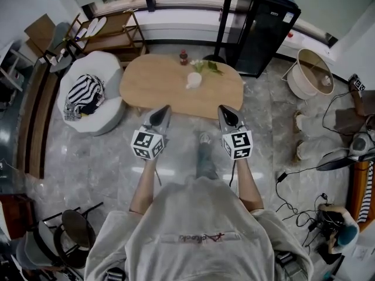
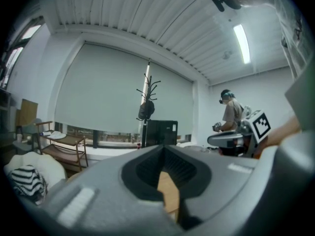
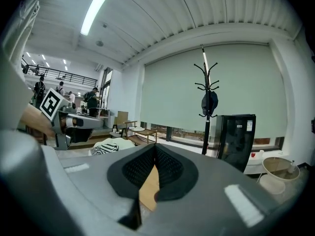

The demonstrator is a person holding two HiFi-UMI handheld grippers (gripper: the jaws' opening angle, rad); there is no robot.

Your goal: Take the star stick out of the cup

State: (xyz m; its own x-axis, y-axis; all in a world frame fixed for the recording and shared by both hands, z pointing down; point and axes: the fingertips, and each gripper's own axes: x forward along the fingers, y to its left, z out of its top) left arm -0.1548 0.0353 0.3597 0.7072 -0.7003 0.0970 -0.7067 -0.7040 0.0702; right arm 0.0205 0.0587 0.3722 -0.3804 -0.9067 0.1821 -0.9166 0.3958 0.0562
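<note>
I carry both tongs level in front of my chest, short of the desk, because nothing is within reach from here. The left tongs are clenched with nothing between the pads; its own view shows only a sliver of wooden top through the closed tips. The right tongs are clenched and empty in the same way. Keeping them shut and parallel makes sense to me for an approach, since neither has anything to catch on.

The cup stands past the middle of the desk, toward the far edge. A pale and green sprig lies just beside it on the far side. At this size I cannot tell whether that is the star stick or whether the stick stands inside the cup. A small bottle sits near the far rim, apart from the cup.

For room, the floor between me and the near edge looks open. A white armchair with a striped cloth crowds the left end, so I judge the middle or the right to be the better line. The coat stand and black cabinet stand behind the far edge, out of my reach path. Cables trail on the floor to my right, well apart from the desk. Space above the cup is free, so a straight upward pull should meet nothing.
</note>
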